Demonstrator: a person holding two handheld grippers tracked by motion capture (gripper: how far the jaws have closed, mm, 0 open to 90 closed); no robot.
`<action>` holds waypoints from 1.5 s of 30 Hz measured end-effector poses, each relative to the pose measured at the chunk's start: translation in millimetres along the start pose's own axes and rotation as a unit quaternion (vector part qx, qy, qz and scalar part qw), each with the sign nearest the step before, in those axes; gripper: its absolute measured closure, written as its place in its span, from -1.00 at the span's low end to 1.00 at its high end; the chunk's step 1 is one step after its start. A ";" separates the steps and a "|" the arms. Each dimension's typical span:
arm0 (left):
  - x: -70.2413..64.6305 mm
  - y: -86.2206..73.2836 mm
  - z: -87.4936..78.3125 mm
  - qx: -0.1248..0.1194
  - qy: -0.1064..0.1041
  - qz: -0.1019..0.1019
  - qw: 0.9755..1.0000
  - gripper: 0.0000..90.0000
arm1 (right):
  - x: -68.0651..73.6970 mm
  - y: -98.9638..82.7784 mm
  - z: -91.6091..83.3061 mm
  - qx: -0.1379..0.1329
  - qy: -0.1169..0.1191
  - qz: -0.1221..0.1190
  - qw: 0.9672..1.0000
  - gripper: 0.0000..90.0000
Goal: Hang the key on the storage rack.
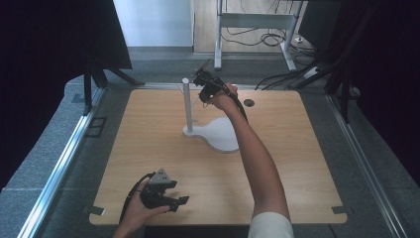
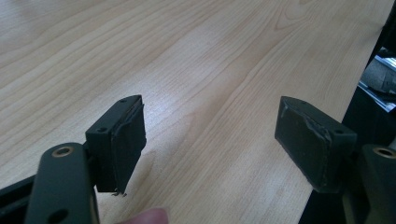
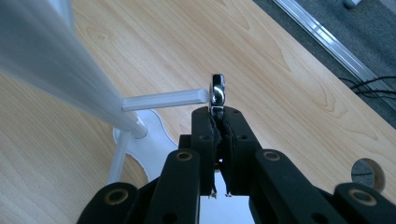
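Right gripper (image 3: 217,122) — jaws clamped on a small shiny metal ring (image 3: 217,89) held just beside the tip of a white peg (image 3: 163,100) that juts from the stand's upright post (image 1: 186,104). Left gripper (image 1: 174,202) — jaws wide apart, holding nothing, low over the wooden table (image 1: 148,144) near its front edge.

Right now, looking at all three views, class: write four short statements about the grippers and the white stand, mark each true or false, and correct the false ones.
1. The left gripper is open above bare wood. True.
2. The right gripper is open. False: its jaws are shut on a shiny metal ring.
3. The white stand lies flat on the table. False: its post is upright on its base.
4. The ring is close to a peg of the stand. True.
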State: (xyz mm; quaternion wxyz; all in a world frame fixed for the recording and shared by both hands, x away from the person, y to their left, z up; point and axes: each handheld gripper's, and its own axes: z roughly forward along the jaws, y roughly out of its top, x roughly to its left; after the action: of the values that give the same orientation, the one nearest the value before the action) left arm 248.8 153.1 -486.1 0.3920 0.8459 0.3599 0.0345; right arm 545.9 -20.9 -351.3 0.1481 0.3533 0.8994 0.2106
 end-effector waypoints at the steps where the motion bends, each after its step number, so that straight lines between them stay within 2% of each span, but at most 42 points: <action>1: -0.3 0.0 0.5 0.001 0.000 0.000 1.000 -0.45 | 1.2 -0.1 0.1 0.001 0.001 -0.001 1.000 0.86; 8: -2.6 0.1 2.7 0.005 -0.001 0.004 1.000 -0.45 | 7.0 -1.3 -2.1 -0.003 -0.003 -0.006 1.000 0.86; 17: -4.9 0.5 5.5 0.010 -0.003 0.006 1.000 -0.45 | 16.2 -8.7 -3.3 -0.007 0.012 -0.011 1.000 0.85; 18: -5.2 0.4 6.1 0.010 -0.003 0.006 1.000 -0.45 | 17.8 -10.0 -2.9 -0.007 0.014 -0.012 1.000 0.82; 19: -5.8 0.3 6.8 0.012 -0.002 0.005 1.000 -0.45 | 20.6 -12.5 -2.5 -0.006 0.026 -0.014 1.000 0.67; 22: -6.4 0.3 7.8 0.011 -0.002 0.005 1.000 -0.45 | 23.2 -15.3 -4.3 -0.008 0.030 -0.015 0.999 0.58; 23: -6.9 0.4 8.3 0.011 -0.003 0.006 1.000 -0.45 | 24.9 -18.3 -8.2 -0.013 0.030 -0.015 0.999 0.48; 28: -7.4 0.6 8.4 0.012 -0.002 0.006 1.000 -0.44 | 28.0 -27.4 -17.7 -0.026 0.034 -0.016 0.999 0.38; 31: -6.1 1.0 7.4 0.013 0.005 0.008 1.000 -0.45 | 33.6 -42.3 -26.5 -0.040 0.045 -0.019 0.998 0.27; 32: -6.1 1.0 7.4 0.013 0.005 0.008 1.000 -0.44 | 33.6 -42.3 -26.5 -0.040 0.045 -0.019 0.998 0.27; 33: -5.7 1.2 5.7 0.012 0.011 0.009 1.000 -0.44 | 36.4 -52.6 -32.0 -0.049 0.053 -0.018 0.997 0.24; 35: -5.4 1.5 4.2 0.011 0.015 0.008 1.000 -0.45 | 37.8 -58.6 -34.9 -0.055 0.053 -0.020 0.997 0.23; 37: -4.5 2.1 0.8 0.007 0.020 0.006 1.000 -0.44 | 41.7 -78.7 -42.8 -0.064 0.055 -0.026 0.996 0.15; 38: -4.5 2.1 0.8 0.007 0.020 0.006 1.000 -0.44 | 41.7 -78.7 -42.8 -0.064 0.055 -0.026 0.996 0.15; 40: -3.9 2.9 -1.9 0.002 0.016 0.003 1.000 -0.44 | 45.0 -99.7 -48.8 -0.069 0.052 -0.031 0.996 0.10; 42: -4.6 4.1 -4.2 -0.002 0.013 0.002 1.000 -0.44 | 45.6 -106.7 -50.8 -0.070 0.052 -0.031 0.996 0.09; 43: -5.5 4.6 -4.9 -0.004 0.014 0.003 1.000 -0.44 | 45.1 -121.9 -55.5 -0.075 0.054 -0.030 0.995 0.09; 44: -6.2 4.9 -5.1 -0.004 0.015 0.003 1.000 -0.44 | 45.1 -121.9 -55.5 -0.075 0.054 -0.030 0.995 0.09; 45: -7.2 5.3 -4.9 -0.003 0.016 0.004 1.000 -0.44 | 44.1 -133.3 -58.2 -0.082 0.059 -0.027 0.995 0.08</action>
State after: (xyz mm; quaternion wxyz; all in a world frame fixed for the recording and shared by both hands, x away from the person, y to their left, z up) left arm 244.9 149.4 -477.5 0.3883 0.8458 0.3624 0.0506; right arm 414.3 -94.3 -370.4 0.1289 0.3027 0.8953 0.3002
